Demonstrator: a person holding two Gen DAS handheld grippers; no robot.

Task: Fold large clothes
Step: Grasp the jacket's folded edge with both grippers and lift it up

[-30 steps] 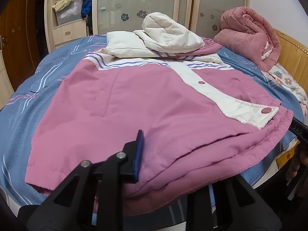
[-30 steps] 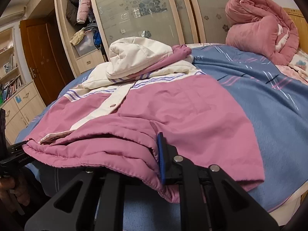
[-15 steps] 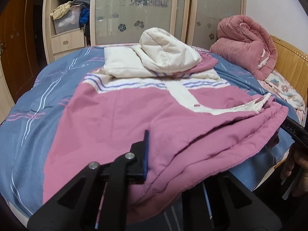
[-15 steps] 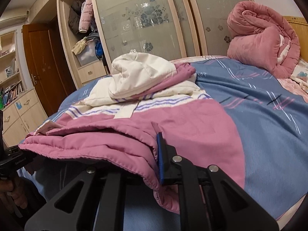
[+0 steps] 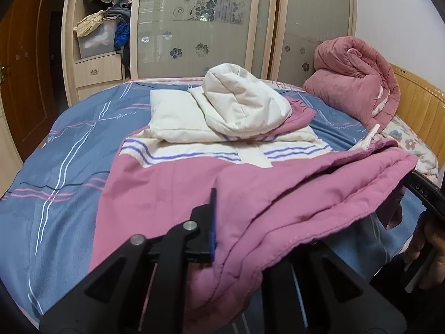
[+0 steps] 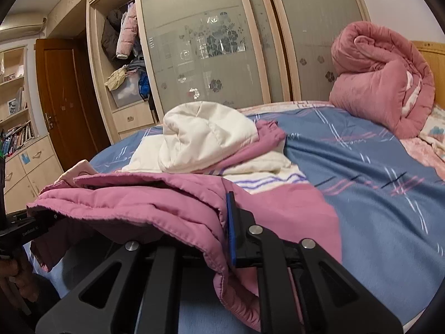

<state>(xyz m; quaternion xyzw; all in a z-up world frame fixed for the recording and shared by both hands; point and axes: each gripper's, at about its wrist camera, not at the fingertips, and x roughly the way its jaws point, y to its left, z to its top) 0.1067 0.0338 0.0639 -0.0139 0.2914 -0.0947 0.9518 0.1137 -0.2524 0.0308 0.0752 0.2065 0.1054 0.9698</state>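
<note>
A large pink padded jacket (image 5: 172, 192) with a cream striped yoke and cream hood (image 5: 239, 103) lies on the bed. My left gripper (image 5: 222, 233) is shut on the jacket's bottom hem at one corner and holds it above the bed. My right gripper (image 6: 219, 231) is shut on the hem (image 6: 155, 206) at the other corner and holds it up too. The lifted hem hangs stretched between both grippers. The right gripper also shows at the right edge of the left wrist view (image 5: 425, 194). One finger of each gripper is hidden under the cloth.
The bed has a blue patterned sheet (image 5: 61, 172). A rolled pink quilt (image 5: 356, 78) lies by the wooden headboard (image 5: 420, 111) at far right. A wardrobe with frosted sliding doors (image 5: 200, 22) and open shelves stands behind the bed. A brown door (image 6: 64, 97) is at left.
Both grippers have lifted the jacket's bottom hem off the bed and carried it forward toward the hood. The lower front now bunches and covers the button placket.
</note>
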